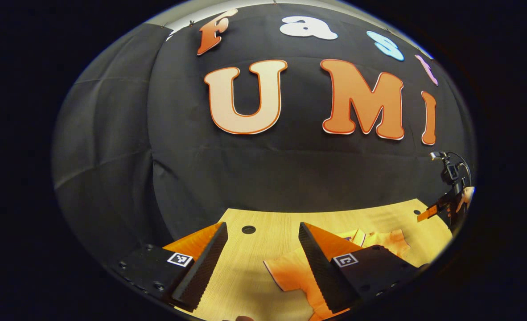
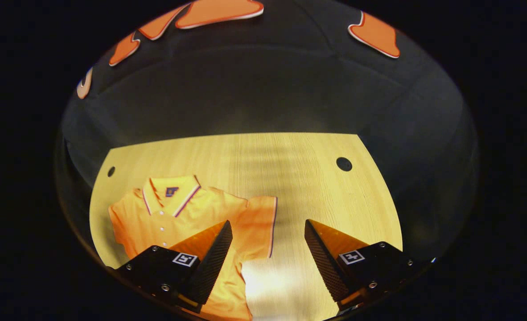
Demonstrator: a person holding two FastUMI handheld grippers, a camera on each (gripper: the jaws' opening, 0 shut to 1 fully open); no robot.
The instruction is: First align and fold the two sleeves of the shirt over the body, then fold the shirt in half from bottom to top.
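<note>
An orange polo shirt (image 2: 187, 214) lies face up on the wooden table (image 2: 290, 178), collar toward the far edge, both short sleeves spread out. My right gripper (image 2: 268, 232) hovers open above the shirt's right sleeve (image 2: 259, 223), with its left finger over the body and nothing between its fingers. In the left gripper view the shirt's other sleeve (image 1: 290, 272) lies beside and under the right finger of my open left gripper (image 1: 261, 231), which holds nothing. The right gripper (image 1: 428, 213) and the hand holding it appear far off at the right edge there.
The table has round holes near its far corners (image 2: 343, 163) (image 2: 111, 171) (image 1: 248, 229). Black cloth wall (image 1: 254, 169) stands just behind the table's far edge. Bare wood (image 2: 317, 196) lies to the right of the shirt.
</note>
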